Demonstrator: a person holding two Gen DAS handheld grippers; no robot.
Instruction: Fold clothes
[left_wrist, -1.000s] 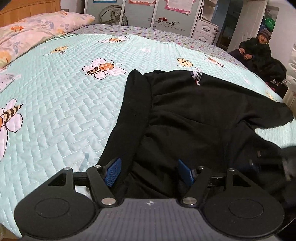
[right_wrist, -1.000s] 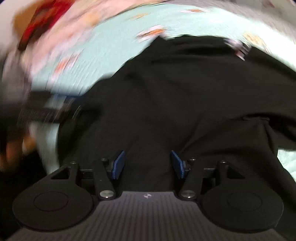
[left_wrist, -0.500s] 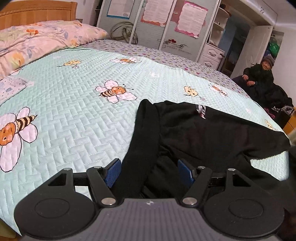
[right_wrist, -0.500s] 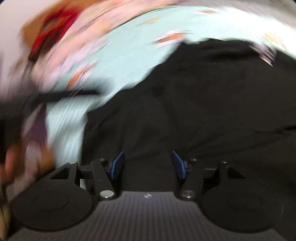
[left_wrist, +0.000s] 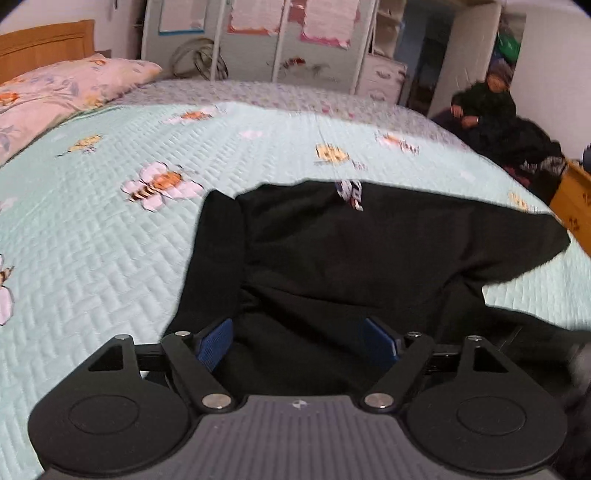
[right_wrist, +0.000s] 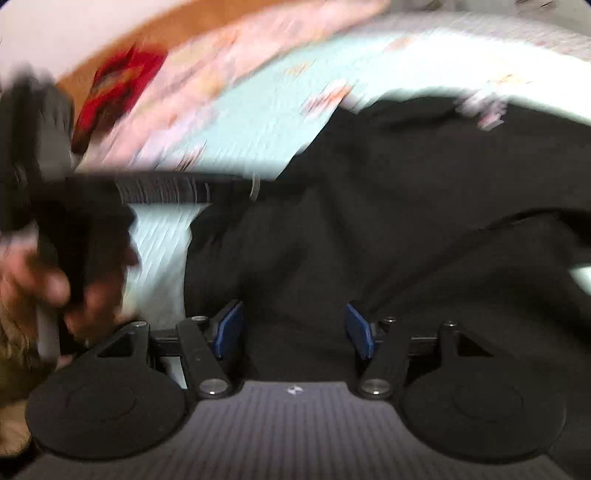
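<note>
A black sweatshirt (left_wrist: 351, 251) lies spread on the pale green bee-print quilt (left_wrist: 92, 240), collar label (left_wrist: 349, 192) at the far side, one sleeve folded along its left edge and the other reaching right. My left gripper (left_wrist: 297, 341) stands open just above the garment's near hem, blue pads apart with only cloth behind them. In the blurred right wrist view the same sweatshirt (right_wrist: 424, 206) fills the frame. My right gripper (right_wrist: 293, 330) is open over it. A hand (right_wrist: 40, 280) holding the left gripper's body shows at the left.
A floral pillow (left_wrist: 55, 92) and wooden headboard (left_wrist: 44, 44) lie at the far left. White wardrobes (left_wrist: 258, 40) stand beyond the bed. A person in dark clothes (left_wrist: 484, 107) sits at the far right, next to a wooden cabinet (left_wrist: 572, 206).
The left view has shifted a little, showing more of the garment's middle between the fingers. The right gripper keeps sweeping, and the hand with the other gripper has come closer at its left. Both stay open.
</note>
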